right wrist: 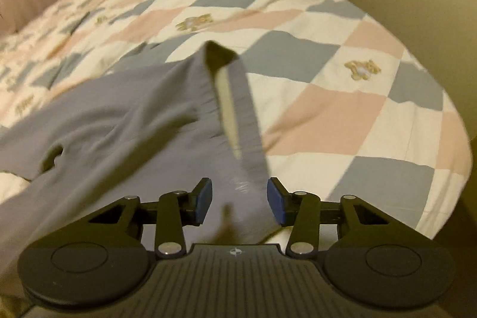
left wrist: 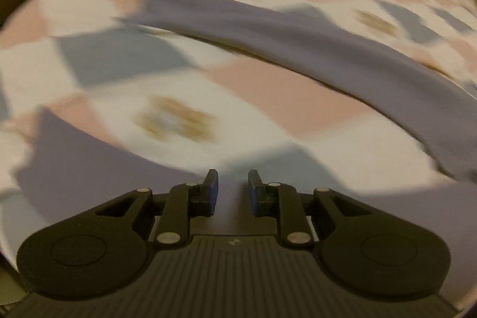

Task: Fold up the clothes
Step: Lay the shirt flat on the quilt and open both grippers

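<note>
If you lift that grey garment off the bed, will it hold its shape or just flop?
The grey garment will probably flop: it lies creased and draped over the checked quilt, and one strip stands up loosely. It looks thin, so likely light. Pushed, it would probably bunch up rather than slide whole.

Left wrist view: motion blur smears the whole quilt (left wrist: pixel 167 70); its brown motifs (left wrist: pixel 176 121) cannot be read as figures. The grey garment (left wrist: pixel 298 29) runs off the right edge and passes under the left claw (left wrist: pixel 233 192), so its outline is unknown; whether the pads touch cloth cannot be told. Right wrist view: the garment (right wrist: pixel 119 121) is cut by the left edge and hidden beneath the right claw (right wrist: pixel 240 200). Its raised strip (right wrist: pixel 238 97) is blurred; contact with the pads is unclear.
</note>
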A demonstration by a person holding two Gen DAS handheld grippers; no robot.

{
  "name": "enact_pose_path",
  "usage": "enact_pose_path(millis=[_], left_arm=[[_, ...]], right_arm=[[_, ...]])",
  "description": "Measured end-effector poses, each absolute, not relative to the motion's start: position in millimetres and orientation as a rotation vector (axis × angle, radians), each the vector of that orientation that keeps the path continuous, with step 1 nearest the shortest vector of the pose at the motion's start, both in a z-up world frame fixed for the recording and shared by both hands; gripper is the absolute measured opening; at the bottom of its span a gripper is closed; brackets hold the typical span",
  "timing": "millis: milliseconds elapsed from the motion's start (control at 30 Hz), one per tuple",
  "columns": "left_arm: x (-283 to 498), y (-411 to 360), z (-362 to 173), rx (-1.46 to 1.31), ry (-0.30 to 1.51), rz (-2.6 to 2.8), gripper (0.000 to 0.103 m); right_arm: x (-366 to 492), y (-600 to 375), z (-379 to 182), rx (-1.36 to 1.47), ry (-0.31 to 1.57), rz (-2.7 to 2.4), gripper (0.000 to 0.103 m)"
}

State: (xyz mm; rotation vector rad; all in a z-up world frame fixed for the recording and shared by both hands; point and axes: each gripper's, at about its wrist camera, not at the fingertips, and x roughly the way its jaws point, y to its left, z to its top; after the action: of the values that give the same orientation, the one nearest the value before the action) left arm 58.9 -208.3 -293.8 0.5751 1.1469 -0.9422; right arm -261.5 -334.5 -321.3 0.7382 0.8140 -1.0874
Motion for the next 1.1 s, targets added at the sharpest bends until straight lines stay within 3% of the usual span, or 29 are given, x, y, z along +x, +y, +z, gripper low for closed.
enact_pose_path(millis=[200, 233, 267, 300, 367, 467, 567, 700, 867, 1100], left_arm=[[4.1, -215.6, -302.1, 0.585, 1.186, -1.005, 0.019], [0.1, -216.2, -302.1, 0.585, 1.191, -1.005, 0.019], [-2.6, -216.2, -301.0, 0.585, 1.19, -1.007, 0.019], [-5.0, -216.1, -299.7, 0.586, 1.186, -1.009, 0.019], [-7.6, -216.2, -297.3, 0.595, 1.18, -1.012, 0.019], [-9.4, -217.4, -300.8, 0.603, 1.19, -0.999, 0.02], [-13.0, -220.2, -308.9, 0.617, 1.229, -0.982, 0.02], [-18.6, -217.4, -308.6, 0.657, 1.212, -0.992, 0.025], [-13.7, -212.8, -308.9, 0.653, 1.216, -0.966, 0.025], [-6.0, -209.9, -304.0, 0.635, 1.196, -0.947, 0.025]], right_arm=[[-293.0, -372.2, -353.2, 0.905, 0.844, -0.808, 0.043], [-293.5, -373.4, -359.9, 0.95, 0.849, -0.749, 0.033], [-292.0, -370.9, -360.8, 0.947, 0.862, -0.718, 0.007], [-290.1, -367.3, -360.3, 0.931, 0.877, -0.695, 0.002], [-297.2, -355.7, -345.4, 0.885, 0.858, -0.7, 0.002], [-333.7, -343.9, -318.1, 0.969, 0.768, -0.812, 0.002], [-350.4, -340.1, -329.3, 1.084, 0.779, -0.842, 0.004], [-320.8, -353.4, -344.5, 0.954, 0.988, -0.871, 0.04], [-296.6, -395.0, -317.9, 0.858, 0.743, -0.862, 0.041], [-230.3, -463.7, -348.7, 0.744, 0.741, -0.879, 0.041]])
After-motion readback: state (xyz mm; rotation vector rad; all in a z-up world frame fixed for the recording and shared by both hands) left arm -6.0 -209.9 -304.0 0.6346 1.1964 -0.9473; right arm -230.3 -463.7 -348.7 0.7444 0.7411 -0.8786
